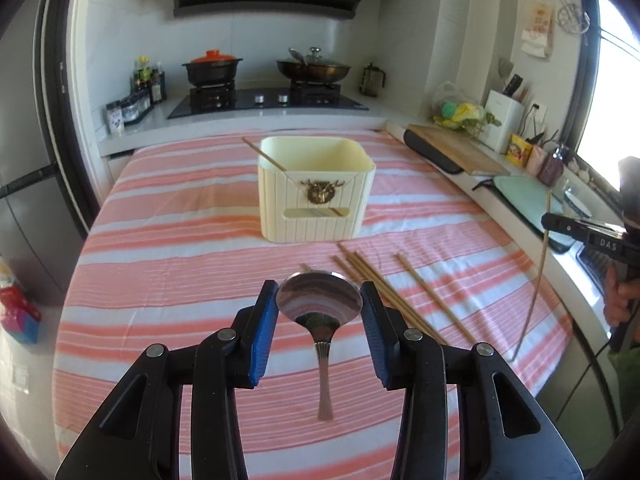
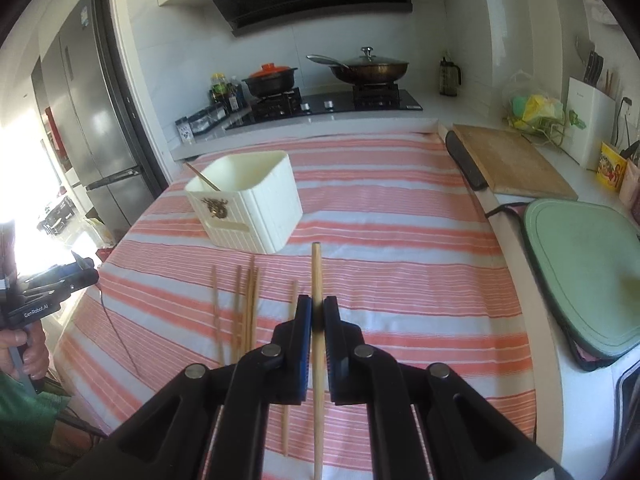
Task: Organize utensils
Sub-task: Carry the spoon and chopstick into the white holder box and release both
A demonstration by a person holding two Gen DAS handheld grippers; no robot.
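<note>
**Utensils: spoon in left claw, chopstick in right claw**

Shiny round-bowled steel spoon (image 1: 319, 304) sits between the blue pads of the left claw (image 1: 319, 294), pads touching the bowl's two edges, handle hanging down toward the camera above the pink-and-white striped cloth (image 1: 160, 240) on the worktop. Right claw (image 2: 317, 312) clenched on a single pale wooden chopstick (image 2: 317, 276), stick running lengthwise through the pads, tip pointing away. From the left view that chopstick hangs near-vertical at the far right edge.

Just past the claws: loose brown wooden chopsticks (image 2: 248, 304) lying on the cloth, one group close together, one more (image 2: 286, 360) a bit apart nearer the right claw, somewhat blurred.

Further on, mid-cloth: cream ribbed rectangular plastic utensil holder (image 1: 316, 192) with a brass emblem on its front, upright; one thin chopstick (image 1: 264, 155) already inside, leaning out over the left rim.

Beyond: wooden chopping board (image 2: 508, 164) at right, black gas hob (image 1: 268, 100) with pots at back.
</note>
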